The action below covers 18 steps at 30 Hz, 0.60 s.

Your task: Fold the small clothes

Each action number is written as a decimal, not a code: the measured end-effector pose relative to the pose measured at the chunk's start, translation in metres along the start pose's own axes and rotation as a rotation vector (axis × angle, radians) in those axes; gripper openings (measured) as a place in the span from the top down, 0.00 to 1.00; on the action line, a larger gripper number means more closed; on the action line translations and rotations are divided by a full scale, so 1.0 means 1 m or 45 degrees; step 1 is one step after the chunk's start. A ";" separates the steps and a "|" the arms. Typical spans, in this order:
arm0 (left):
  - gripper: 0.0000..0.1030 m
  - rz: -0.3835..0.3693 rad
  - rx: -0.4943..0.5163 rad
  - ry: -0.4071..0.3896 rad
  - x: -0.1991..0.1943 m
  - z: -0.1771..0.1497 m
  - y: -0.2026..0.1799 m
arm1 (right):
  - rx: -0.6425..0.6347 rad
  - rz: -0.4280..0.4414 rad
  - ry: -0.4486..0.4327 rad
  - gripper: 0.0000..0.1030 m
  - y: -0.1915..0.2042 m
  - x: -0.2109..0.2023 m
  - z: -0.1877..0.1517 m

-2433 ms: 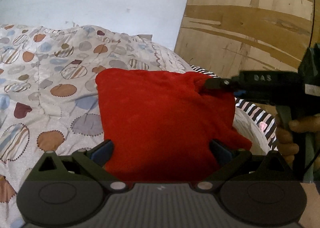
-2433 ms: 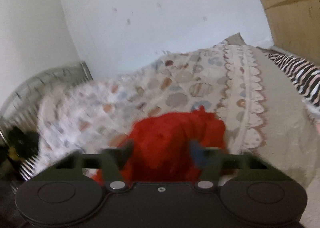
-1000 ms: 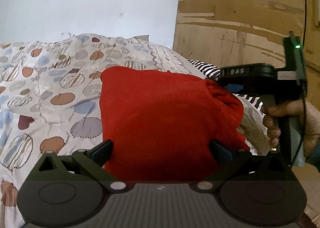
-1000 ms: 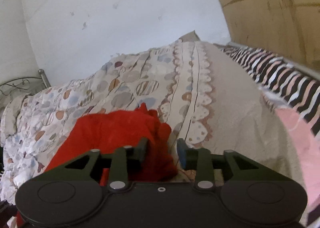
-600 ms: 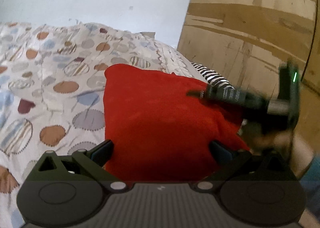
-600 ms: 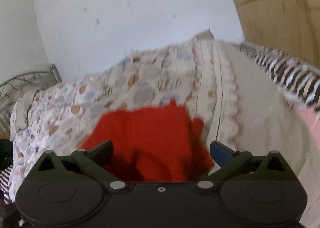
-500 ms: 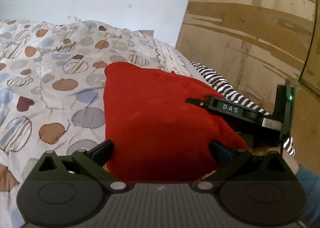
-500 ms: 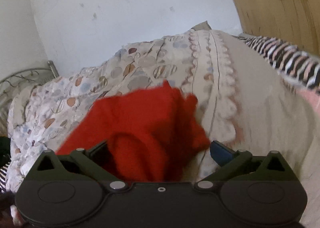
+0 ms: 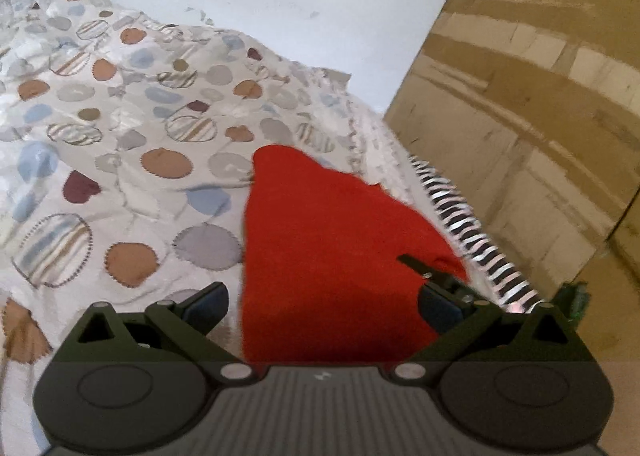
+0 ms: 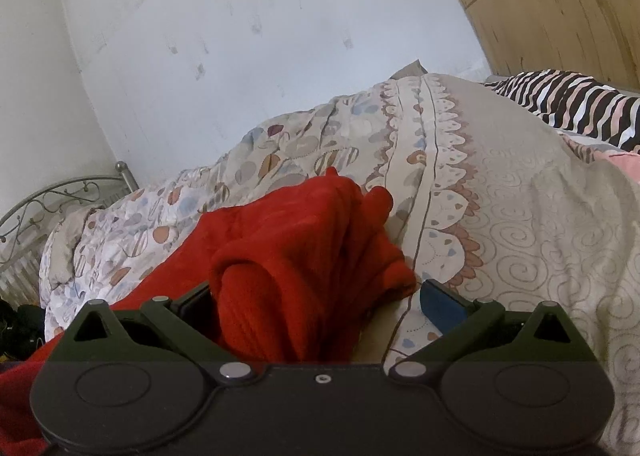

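Red garment (image 10: 304, 256) lies bunched on the bed (image 10: 520, 215) at twelve o'clock between the right gripper (image 10: 320, 302) fingers, spread wide, unclamped; left gripper (image 9: 324, 302) fingers apart too.

Soft, even daylight, no harsh glare; the left wrist view smears with motion blur (edges bowed by fisheye), the right stays sharp.
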<state>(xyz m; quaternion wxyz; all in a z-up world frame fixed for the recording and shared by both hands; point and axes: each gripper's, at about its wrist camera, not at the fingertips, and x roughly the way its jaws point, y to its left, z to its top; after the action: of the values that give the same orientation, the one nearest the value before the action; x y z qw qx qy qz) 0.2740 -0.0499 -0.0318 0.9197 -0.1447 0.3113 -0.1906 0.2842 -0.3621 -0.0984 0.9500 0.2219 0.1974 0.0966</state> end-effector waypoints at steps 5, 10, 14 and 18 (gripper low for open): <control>0.00 -0.022 -0.044 0.035 0.010 -0.005 0.006 | 0.000 0.000 0.000 0.01 0.000 0.000 0.000; 0.00 -0.056 -0.113 0.054 0.014 -0.009 0.014 | -0.001 0.000 -0.001 0.01 0.000 0.000 0.000; 0.00 -0.059 -0.120 0.053 0.015 -0.012 0.015 | 0.000 0.001 -0.005 0.01 0.000 -0.001 0.000; 0.00 -0.056 -0.117 0.051 0.015 -0.012 0.014 | 0.000 0.002 -0.005 0.01 0.000 -0.001 -0.001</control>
<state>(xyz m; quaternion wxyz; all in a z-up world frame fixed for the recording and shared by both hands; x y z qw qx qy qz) 0.2812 -0.0457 -0.0543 0.9013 -0.1897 0.3349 -0.1991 0.2833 -0.3623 -0.0991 0.9503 0.2221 0.1955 0.0968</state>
